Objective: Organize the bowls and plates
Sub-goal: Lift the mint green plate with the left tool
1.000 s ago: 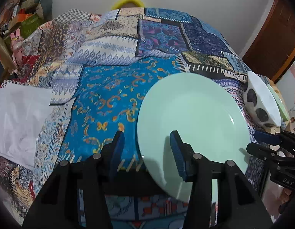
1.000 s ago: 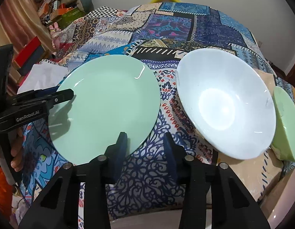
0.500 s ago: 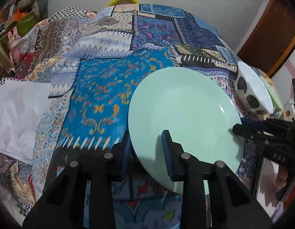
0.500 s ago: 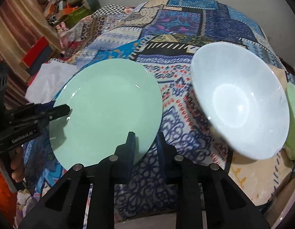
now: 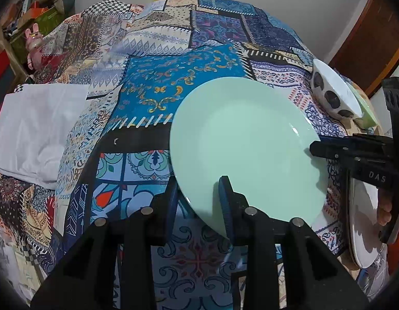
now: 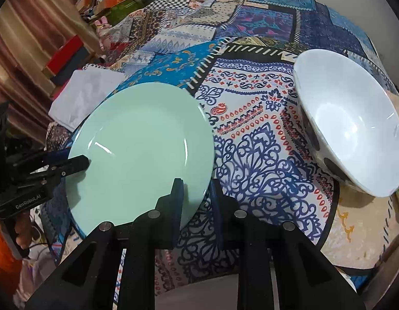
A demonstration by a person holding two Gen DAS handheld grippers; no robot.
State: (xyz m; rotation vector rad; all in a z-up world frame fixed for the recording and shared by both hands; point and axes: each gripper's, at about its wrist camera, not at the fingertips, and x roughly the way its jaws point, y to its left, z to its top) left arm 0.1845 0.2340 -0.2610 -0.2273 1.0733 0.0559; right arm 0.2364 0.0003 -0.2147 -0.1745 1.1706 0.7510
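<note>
A pale green plate lies on the patchwork cloth, with both grippers at its rim. My left gripper has its near-left edge between the pads and is shut on it; the right wrist view shows those fingers clamped over the rim. My right gripper grips the opposite edge, its jaws closing tight on it, and it appears in the left wrist view too. A white bowl with dark spots outside leans tilted to the right of the plate.
A light green dish sits behind the bowl. A white plate stands on edge at the lower right. A white folded cloth lies at the left. A wooden door is at the far right, and boxes are stacked at the left.
Both grippers have narrowed from open onto the green plate's rim. The left one has slid right, so the rim now sits between its fingers.
</note>
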